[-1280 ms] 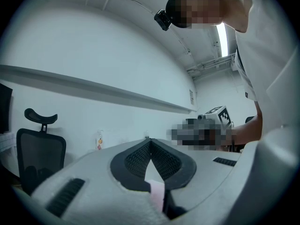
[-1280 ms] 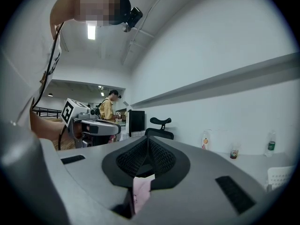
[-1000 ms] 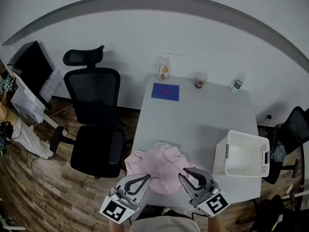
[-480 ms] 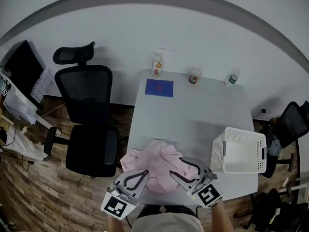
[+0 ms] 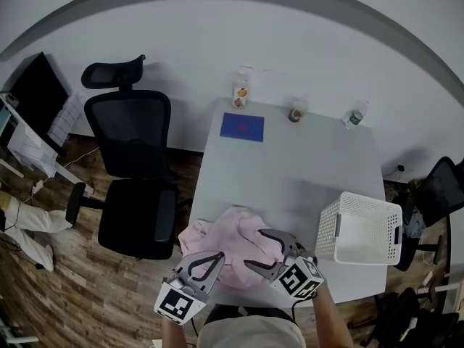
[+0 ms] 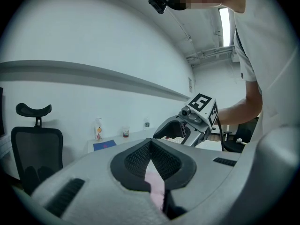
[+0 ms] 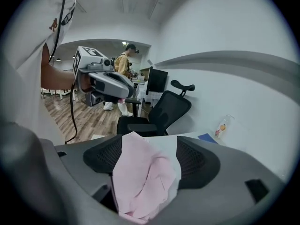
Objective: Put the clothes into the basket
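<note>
Standing against a white wall (image 5: 290, 42), the table (image 5: 290, 165) bears clothes (image 5: 230, 239) and basket (image 5: 328, 232).

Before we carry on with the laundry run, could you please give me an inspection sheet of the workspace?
Surface: white table, nothing spilled.
Job's things: pink garment bunched at the near edge; white basket at the right, no clothes seen in it.
Clutter: blue pad, bottle, cup and small bottle along the far edge.
Grippers: left gripper shut on the pink garment; right gripper open, its jaws have just been opening, garment between them.
Cables: black cable hangs below the left gripper.
Surroundings: black office chair left of the table, wood floor.
</note>
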Demonstrator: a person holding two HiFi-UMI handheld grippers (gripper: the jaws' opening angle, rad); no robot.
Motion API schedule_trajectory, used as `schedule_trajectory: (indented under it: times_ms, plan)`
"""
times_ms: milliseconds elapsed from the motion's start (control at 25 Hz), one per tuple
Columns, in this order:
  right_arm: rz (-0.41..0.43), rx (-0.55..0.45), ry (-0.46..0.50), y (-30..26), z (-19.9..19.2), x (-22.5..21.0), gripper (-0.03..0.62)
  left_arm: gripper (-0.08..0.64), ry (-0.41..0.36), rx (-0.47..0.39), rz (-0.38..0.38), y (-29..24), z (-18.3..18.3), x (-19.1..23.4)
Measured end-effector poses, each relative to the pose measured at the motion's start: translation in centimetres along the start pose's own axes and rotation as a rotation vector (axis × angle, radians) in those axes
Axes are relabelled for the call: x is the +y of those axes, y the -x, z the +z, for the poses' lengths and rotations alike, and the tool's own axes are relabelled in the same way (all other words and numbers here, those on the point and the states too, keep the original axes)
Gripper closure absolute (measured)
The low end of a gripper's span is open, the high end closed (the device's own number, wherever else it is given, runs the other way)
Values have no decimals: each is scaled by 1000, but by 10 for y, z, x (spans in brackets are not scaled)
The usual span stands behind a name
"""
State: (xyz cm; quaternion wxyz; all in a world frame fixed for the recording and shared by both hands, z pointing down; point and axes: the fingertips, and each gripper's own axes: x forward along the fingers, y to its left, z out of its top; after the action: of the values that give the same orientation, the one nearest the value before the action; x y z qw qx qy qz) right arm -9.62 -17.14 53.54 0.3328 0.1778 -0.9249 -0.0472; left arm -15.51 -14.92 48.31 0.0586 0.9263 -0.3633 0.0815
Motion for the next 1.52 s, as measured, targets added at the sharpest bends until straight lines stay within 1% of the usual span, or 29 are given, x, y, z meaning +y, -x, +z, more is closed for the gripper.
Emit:
schedule_trajectory:
  times_ms: [120,200,320,400,520,600,720,800,840,1200,1440,1520]
  plan:
    - [57,60,32,-13,-16,5,219,554,3,14,1,-7,-8,0]
    - [84,98,47,-21,-26,8,202,554,-9,23,-7,-11,-15,0]
    - [127,147,51,-32,-41,12,170,554,-1,33,-12,-15,-21,0]
    - [159,180,54,-39,-52,15,152,554,-13,34,-16,-17,-25,1]
    - [190,224,50,-50,-69,19,126,554,13,50,-11,-20,-32,2]
    - [206,239,37,-58,-78,22,106,554,35,64,-7,-22,-36,3]
    - [222,249,15,-69,-89,27,61,554,24,70,-21,-24,-45,3]
    - [224,245,2,-75,-93,28,25,554,32,74,-26,-25,-47,3]
    - [223,243,-5,-78,-94,29,18,554,35,79,-29,-26,-48,3]
    - [217,284,-64,-106,-128,28,17,554,28,102,-52,-30,-56,0]
    - [242,305,-95,-123,-143,32,17,554,57,108,-42,-31,-54,5]
    - [248,314,-103,-128,-149,34,17,554,47,110,-50,-31,-59,3]
